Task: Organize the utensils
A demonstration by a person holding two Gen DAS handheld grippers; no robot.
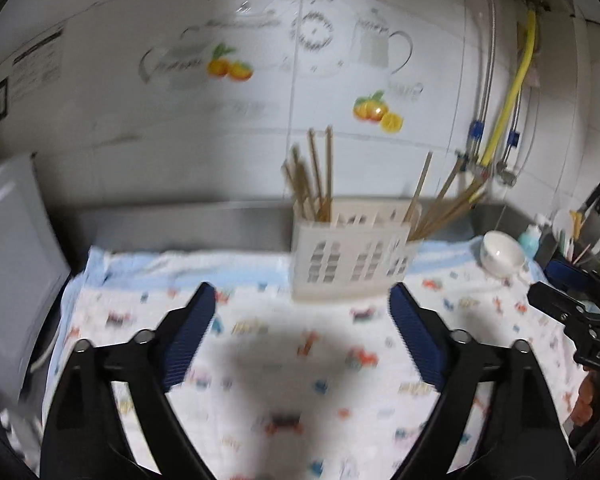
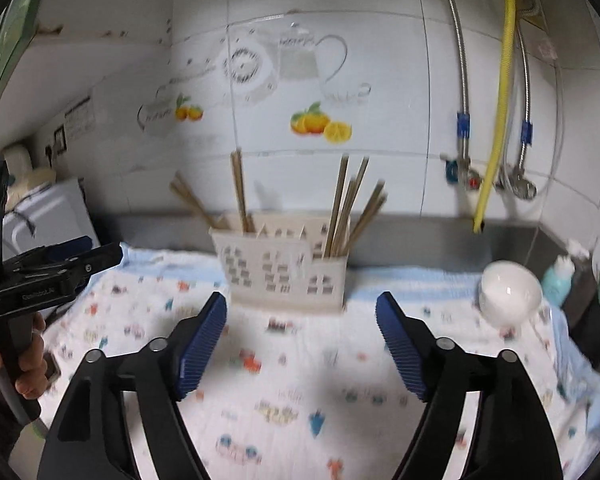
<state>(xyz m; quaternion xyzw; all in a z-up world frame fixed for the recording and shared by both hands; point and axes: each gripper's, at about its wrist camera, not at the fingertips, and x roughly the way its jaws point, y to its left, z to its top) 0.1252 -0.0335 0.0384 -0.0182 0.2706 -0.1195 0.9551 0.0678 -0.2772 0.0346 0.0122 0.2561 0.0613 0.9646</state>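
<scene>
Holder first: cream plastic utensil caddy with house-shaped cutouts (image 1: 350,254) (image 2: 282,266) stood upright on white cloth w/ small coloured prints and pale blue border (image 1: 284,360) (image 2: 300,392), toward the rear of the cloth, just ahead of the steel backsplash. Divided into compartments. Wooden chopsticks (image 1: 314,178) (image 2: 346,208) stood in it in separate bunches: left-wrist view showed one bunch at the left end, others leaning out at the right end. Right-wrist view showed a bunch at the right end, a pair nr the middle-left, and a few leaning out left. Exact compartment count could not be told; both views blurred.

Left gripper (image 1: 302,340): black arms, blue ribbed pads spread wide apart, nothing between them. It was over the cloth, short of the caddy, not touching it. Its shadow fell on the cloth between the fingers.

Right gripper (image 2: 301,340): same build, pads likewise wide apart and empty, over the cloth, short of the caddy. No contact seen.

Each gripper appeared at the edge of the other's view, held by a hand (image 2: 28,364).

Other items: white ceramic bowl (image 1: 504,254) (image 2: 508,292) on the cloth's right side, well apart from the caddy. Teal bottle (image 2: 558,280) beyond the bowl. Yellow hose (image 1: 514,88) (image 2: 500,100) and braided metal hoses on the tiled wall w/ orange-fruit decals. Grey-white appliance (image 1: 12,248) at the left.
</scene>
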